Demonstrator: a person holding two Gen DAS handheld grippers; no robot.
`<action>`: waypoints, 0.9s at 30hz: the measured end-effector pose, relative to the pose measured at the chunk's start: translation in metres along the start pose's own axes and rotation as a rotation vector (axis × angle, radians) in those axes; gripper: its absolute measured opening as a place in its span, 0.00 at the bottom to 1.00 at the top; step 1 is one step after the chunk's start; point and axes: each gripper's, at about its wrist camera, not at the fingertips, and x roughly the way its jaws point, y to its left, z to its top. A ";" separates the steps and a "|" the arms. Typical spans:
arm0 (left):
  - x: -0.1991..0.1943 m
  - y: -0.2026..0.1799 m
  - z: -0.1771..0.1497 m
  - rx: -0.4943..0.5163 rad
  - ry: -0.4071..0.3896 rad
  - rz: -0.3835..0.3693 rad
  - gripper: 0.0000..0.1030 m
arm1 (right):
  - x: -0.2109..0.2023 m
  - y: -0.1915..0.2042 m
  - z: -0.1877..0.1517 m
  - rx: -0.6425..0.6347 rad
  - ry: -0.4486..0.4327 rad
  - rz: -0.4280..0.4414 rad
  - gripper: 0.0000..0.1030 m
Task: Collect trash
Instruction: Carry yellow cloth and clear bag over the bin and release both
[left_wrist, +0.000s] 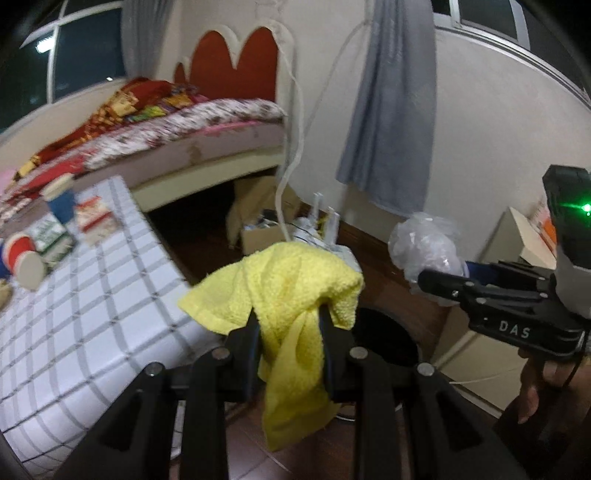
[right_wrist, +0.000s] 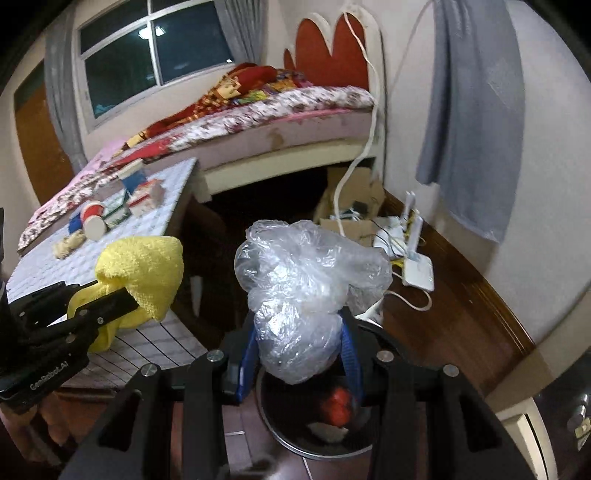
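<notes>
Left gripper (left_wrist: 288, 325) clamped tight on a yellow cloth (left_wrist: 280, 291), hanging limp between the fingers (left_wrist: 246, 332). Right gripper (right_wrist: 299, 339) closed on a crumpled clear plastic bag (right_wrist: 303, 280), held above a round bin (right_wrist: 314, 439) with red trash inside. Farther left, checked surface (left_wrist: 92, 314) carrying cups and small cartons. Beyond, a bed (right_wrist: 258, 122), a grey towel (right_wrist: 476, 118) on the wall.
</notes>
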 end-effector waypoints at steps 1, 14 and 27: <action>0.007 -0.007 -0.001 0.005 0.012 -0.029 0.28 | 0.001 -0.005 -0.002 0.003 0.007 -0.005 0.41; 0.088 -0.040 -0.024 0.025 0.199 -0.168 0.28 | 0.062 -0.057 -0.039 -0.067 0.185 -0.021 0.42; 0.116 -0.026 -0.049 -0.024 0.291 -0.061 0.90 | 0.121 -0.090 -0.081 -0.014 0.356 -0.090 0.95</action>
